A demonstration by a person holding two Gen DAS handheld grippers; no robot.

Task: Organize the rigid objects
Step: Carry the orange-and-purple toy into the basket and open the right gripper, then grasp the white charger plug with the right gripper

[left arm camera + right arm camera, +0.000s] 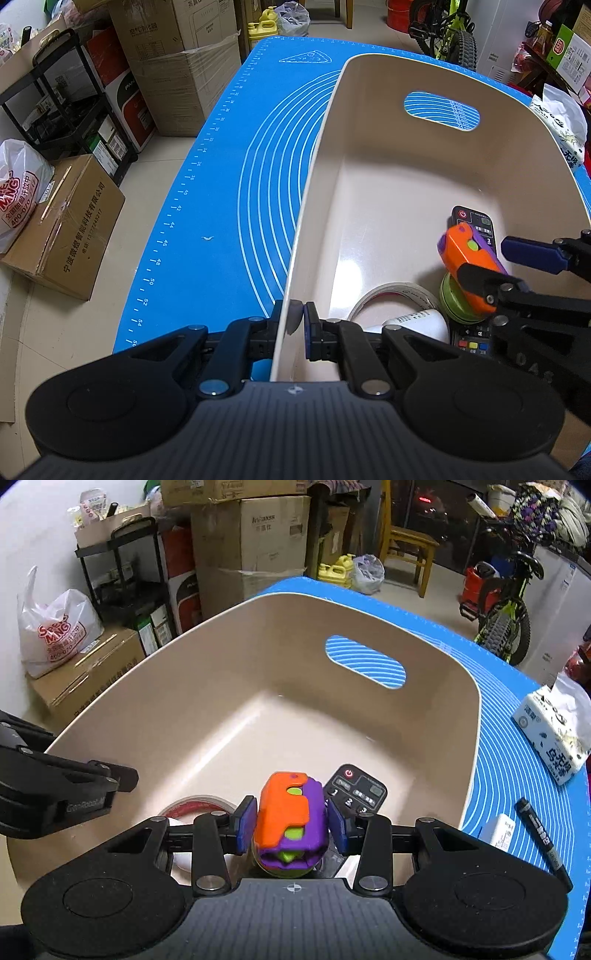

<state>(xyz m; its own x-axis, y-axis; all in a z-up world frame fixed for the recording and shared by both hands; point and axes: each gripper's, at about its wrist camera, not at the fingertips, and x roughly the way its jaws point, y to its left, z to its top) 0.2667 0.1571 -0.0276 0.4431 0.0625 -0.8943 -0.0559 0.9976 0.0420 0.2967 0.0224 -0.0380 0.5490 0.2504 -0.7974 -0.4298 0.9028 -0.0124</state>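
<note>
A beige bin (325,122) stands on the blue mat (221,221). My left gripper (300,317) is shut on the bin's near left wall, one pad on each side. Inside the bin, an orange and purple toy (284,805) rests on a green roll (458,306). My right gripper (291,825) straddles the toy, its blue pads close beside it with a thin gap showing, so it is open. Around the toy in the bin lie a black remote (360,786), a clear tape roll (391,291) and a white cylinder (421,325).
On the mat right of the bin (147,653) lie a black marker (543,834), a small white box (500,830) and a tissue pack (554,734). Cardboard boxes, a black rack and a bicycle stand on the floor around the table.
</note>
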